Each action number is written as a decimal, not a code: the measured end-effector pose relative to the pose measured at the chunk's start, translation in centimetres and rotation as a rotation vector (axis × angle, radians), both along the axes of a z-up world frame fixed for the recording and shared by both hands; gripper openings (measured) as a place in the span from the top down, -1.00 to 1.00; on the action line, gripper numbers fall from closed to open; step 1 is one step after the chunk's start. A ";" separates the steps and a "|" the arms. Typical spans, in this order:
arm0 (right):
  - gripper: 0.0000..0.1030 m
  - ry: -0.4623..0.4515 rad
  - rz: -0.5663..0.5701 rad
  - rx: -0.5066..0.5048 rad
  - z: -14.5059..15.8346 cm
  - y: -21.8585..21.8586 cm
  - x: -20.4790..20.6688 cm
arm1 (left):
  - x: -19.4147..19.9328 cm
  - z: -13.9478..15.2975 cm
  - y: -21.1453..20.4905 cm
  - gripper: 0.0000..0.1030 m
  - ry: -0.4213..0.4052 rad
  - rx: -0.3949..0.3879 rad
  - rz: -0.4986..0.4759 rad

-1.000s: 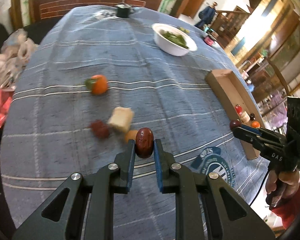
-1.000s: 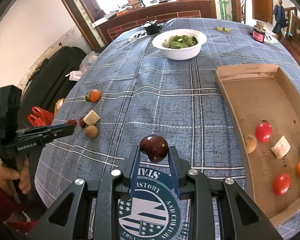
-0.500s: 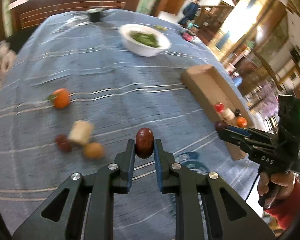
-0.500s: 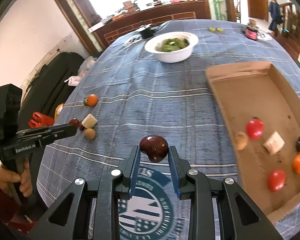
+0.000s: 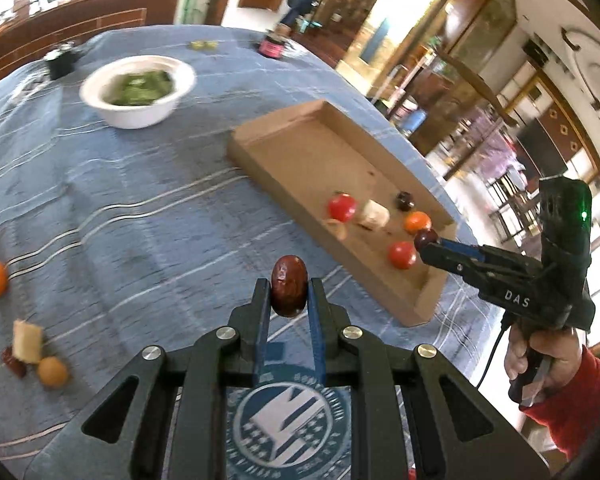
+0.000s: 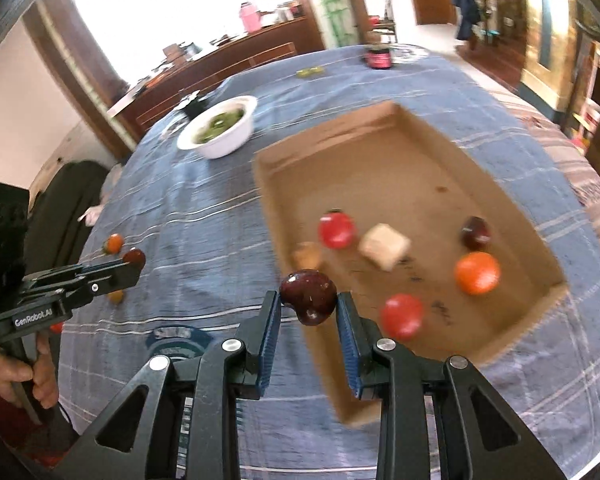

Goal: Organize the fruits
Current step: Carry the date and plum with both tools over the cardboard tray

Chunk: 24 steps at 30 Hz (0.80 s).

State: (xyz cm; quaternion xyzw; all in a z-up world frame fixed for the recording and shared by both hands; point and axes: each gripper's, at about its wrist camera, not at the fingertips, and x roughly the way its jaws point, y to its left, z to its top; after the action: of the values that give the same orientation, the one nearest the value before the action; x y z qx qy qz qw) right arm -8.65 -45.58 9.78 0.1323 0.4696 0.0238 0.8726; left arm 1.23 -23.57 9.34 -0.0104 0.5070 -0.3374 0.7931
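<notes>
Two claws gripping fruit near the cardboard tray (image 5: 416,312), left claw (image 5: 289,286) pinching a brown date (image 5: 288,291), right claw (image 6: 309,304) clamping a dark cherry (image 6: 309,298).

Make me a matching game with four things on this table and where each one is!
Things:
1. brown date
2. dark cherry
3. orange tomato
4. green leaves

Places:
A. in the white bowl
B. lying in the cardboard tray
C. in the left gripper
D. in the right gripper

Pairs: 1-C, 2-D, 3-B, 4-A
</notes>
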 end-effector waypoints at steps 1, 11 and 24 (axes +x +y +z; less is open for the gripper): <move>0.43 0.000 -0.011 -0.003 0.0 -0.5 -0.1 | 0.0 -0.2 -0.9 0.70 0.006 0.001 -0.016; 0.43 0.008 -0.058 -0.011 -0.4 -4.3 -0.3 | -0.5 -0.7 -7.7 0.70 0.046 -0.004 -0.134; 0.43 0.061 -0.020 -0.029 -1.9 -7.0 4.3 | 0.4 -2.5 -14.5 0.70 0.088 0.041 -0.209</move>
State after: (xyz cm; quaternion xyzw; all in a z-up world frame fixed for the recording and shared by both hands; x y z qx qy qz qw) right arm -4.32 -52.54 7.86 0.1250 0.4950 0.0045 0.8598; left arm 1.65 -38.05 6.81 0.0437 0.5466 -0.4069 0.7306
